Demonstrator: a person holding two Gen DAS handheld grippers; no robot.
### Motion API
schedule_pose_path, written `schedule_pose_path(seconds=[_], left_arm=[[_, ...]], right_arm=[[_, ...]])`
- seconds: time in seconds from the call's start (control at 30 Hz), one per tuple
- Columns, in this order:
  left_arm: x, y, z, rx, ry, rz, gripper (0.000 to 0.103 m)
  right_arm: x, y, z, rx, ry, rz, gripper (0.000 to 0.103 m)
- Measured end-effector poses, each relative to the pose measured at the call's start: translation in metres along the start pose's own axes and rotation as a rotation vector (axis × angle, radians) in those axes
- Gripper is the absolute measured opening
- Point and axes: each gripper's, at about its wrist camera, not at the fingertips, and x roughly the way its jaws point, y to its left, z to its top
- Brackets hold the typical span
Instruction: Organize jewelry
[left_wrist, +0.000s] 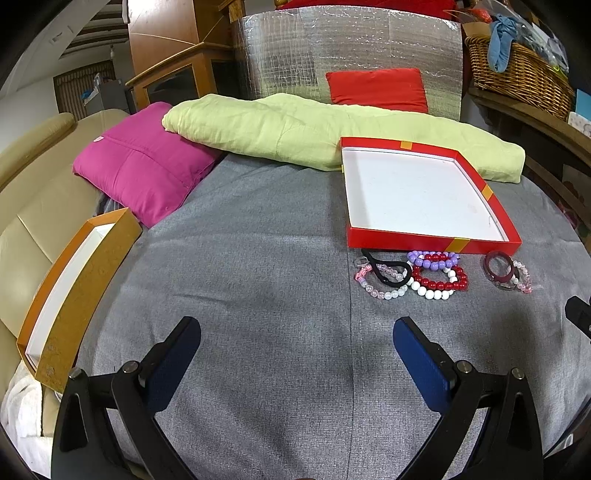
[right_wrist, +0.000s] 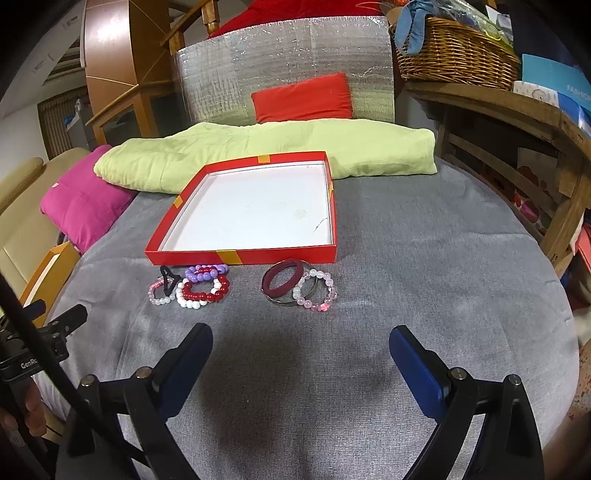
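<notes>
A shallow red box (left_wrist: 432, 245) (right_wrist: 240, 256) with a white, bare floor lies on the grey cover. Just in front of it are two jewelry heaps. One holds a red bead bracelet (left_wrist: 441, 284) (right_wrist: 205, 295), a purple one (left_wrist: 432, 260) (right_wrist: 207, 271), white and pink bead bracelets and a black hair tie (left_wrist: 384, 267) (right_wrist: 168, 277). The other holds a maroon bangle (left_wrist: 498, 264) (right_wrist: 282, 282), a metal bangle and a pink bead bracelet (right_wrist: 317, 295). My left gripper (left_wrist: 295, 334) is open, short of and left of the heaps. My right gripper (right_wrist: 301, 341) is open, just short of the bangles.
An orange box (left_wrist: 70, 291) (right_wrist: 44, 273) with a white inside sits at the left edge. A magenta pillow (left_wrist: 144, 162), a green quilt (left_wrist: 295, 133) and a red cushion (left_wrist: 376, 88) lie behind. A wooden shelf with a wicker basket (right_wrist: 458, 55) stands right.
</notes>
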Motion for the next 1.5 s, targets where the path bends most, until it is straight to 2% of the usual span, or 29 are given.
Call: schedule_pose_path(seconds=[0.23,1.07,1.5], left_arm=[[0.001,0.0,0.0,0.002,0.002,-0.002,0.103],[0.007,-0.013,-0.002,0.026,0.023,-0.014,0.103],[0.014,-0.012,0.004,0.001,0.03,-0.059,0.103]], right_arm=[[0.004,0.0,0.0,0.003,0.014,-0.01,0.097],[0.023,-0.001,-0.003,-0.026,0.101,-0.131,0.097],[0.026,0.001,-0.002,-0.048,0.105,-0.16,0.097]])
